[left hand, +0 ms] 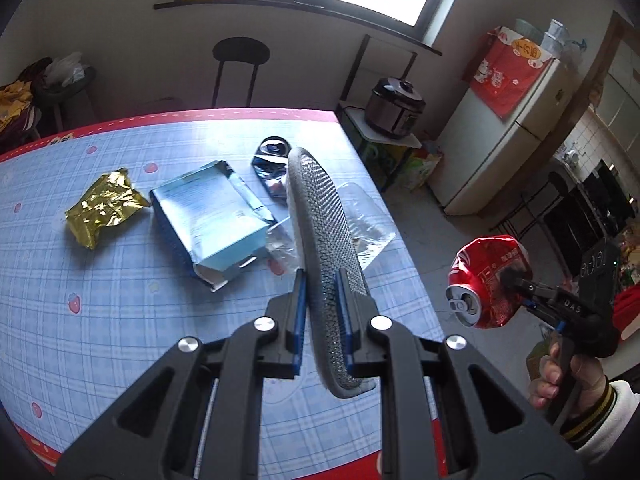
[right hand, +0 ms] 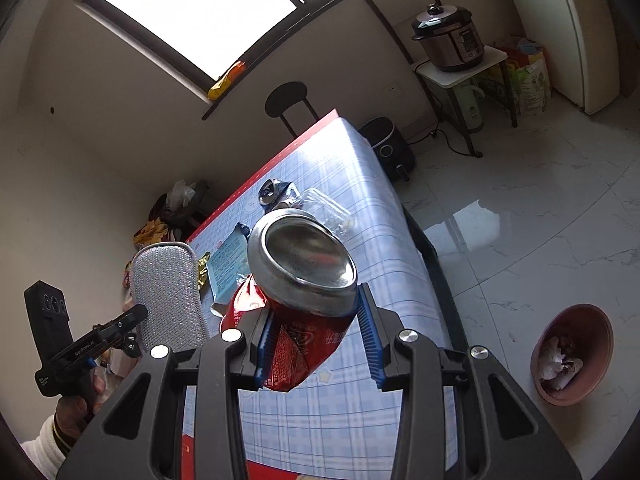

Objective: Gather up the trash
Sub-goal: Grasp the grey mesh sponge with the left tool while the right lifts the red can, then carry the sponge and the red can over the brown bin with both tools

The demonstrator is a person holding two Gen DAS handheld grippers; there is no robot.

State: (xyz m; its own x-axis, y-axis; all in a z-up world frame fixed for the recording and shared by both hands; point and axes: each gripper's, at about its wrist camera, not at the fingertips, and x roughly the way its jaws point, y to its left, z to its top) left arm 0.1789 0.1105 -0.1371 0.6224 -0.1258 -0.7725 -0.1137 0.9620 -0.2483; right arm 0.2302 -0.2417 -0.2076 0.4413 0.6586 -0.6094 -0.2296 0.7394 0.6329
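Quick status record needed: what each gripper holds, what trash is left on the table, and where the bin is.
left gripper: shut on grey mesh pad
right gripper: shut on crushed red can
on table: gold wrapper, blue box, clear plastic packaging, dark crushed can
bin: on floor, right of table, holds crumpled paper

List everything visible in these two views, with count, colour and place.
Can: 1, red, crushed, held by right gripper
Scrub pad: 1, grey, held by left gripper
Wrapper: 1, gold, on table
Box: 1, light blue, torn, on table
Second can: 1, dark, crushed, on table
Clear plastic: 1, on table
Table: 1, blue check, red border
Bin: 1, brown, on floor
Cooker: 1, dark, on stand
Left gripper: shut
Right gripper: shut
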